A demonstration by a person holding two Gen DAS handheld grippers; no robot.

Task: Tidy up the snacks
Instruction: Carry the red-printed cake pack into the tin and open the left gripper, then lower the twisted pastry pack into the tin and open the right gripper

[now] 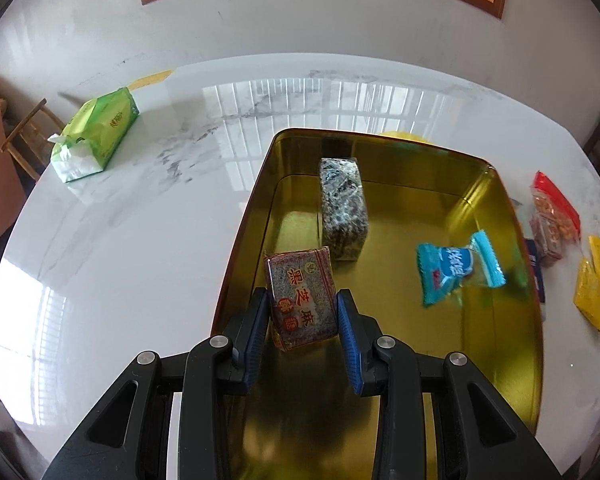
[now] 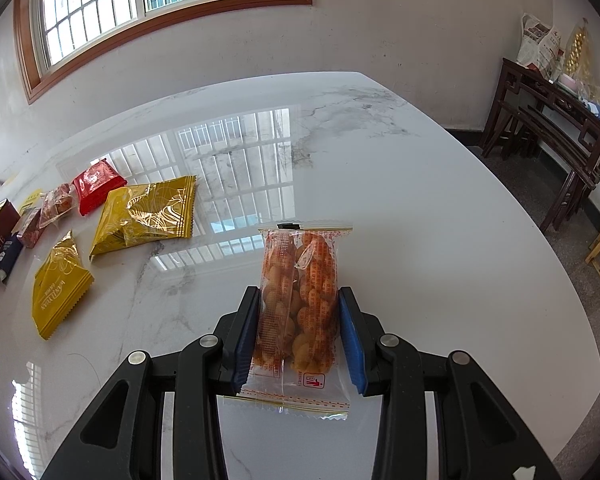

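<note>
The left gripper (image 1: 303, 316) was clamped on a sesame brittle block (image 1: 302, 298), held over the near end of the gold tin (image 1: 496, 208); ahead of it lay a dark wrapped block (image 1: 344, 212) and, to its right, a blue candy (image 1: 458, 270). The right gripper (image 2: 299, 334) gripped a twisted-cracker packet (image 2: 298, 312) above the counter (image 2: 440, 240). Lowering the brittle close to the tin floor, beside the dark block, would likely land it neatly.

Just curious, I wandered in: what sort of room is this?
Probably a home dining room: a glossy marble table, a wood-framed window, a dark carved side table against the wall.
</note>
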